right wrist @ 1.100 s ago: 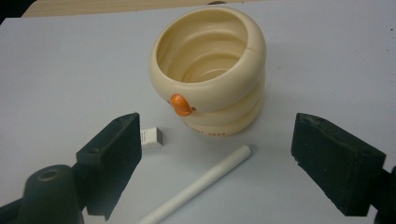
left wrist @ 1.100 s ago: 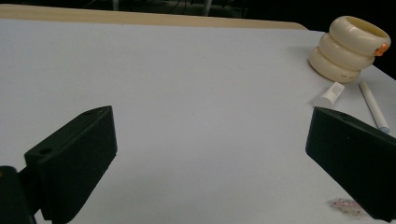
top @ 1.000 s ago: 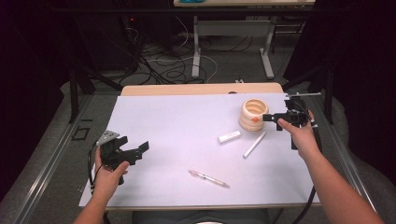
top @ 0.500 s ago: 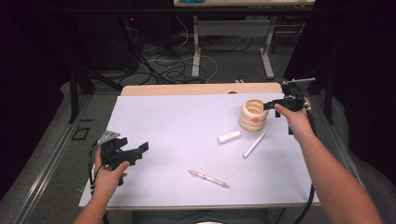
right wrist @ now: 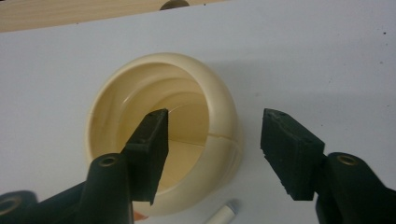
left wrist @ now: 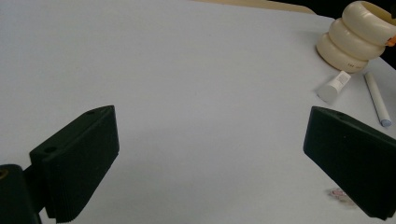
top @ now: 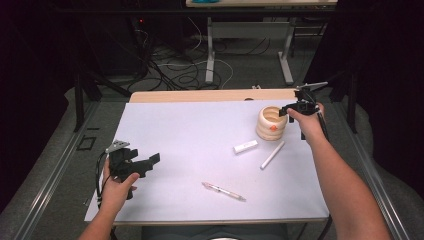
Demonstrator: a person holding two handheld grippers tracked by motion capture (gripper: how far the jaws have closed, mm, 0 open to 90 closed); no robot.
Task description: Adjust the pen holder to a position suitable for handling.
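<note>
Two half-open jaws of right gripper [right wrist: 212, 156] astride holder [right wrist: 163, 126] rim, chalk [right wrist: 224, 215] beside, nothing gripped.

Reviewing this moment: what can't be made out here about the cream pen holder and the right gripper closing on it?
- Right gripper view: the pen holder's floor is hidden behind the gripper's own near jaw.
- High view: the right gripper is too small to tell whether its pads touch the rim.
- Left gripper view: the pen holder's top is cut off by the upper edge.
- Orange mark: too small to identify.
</note>
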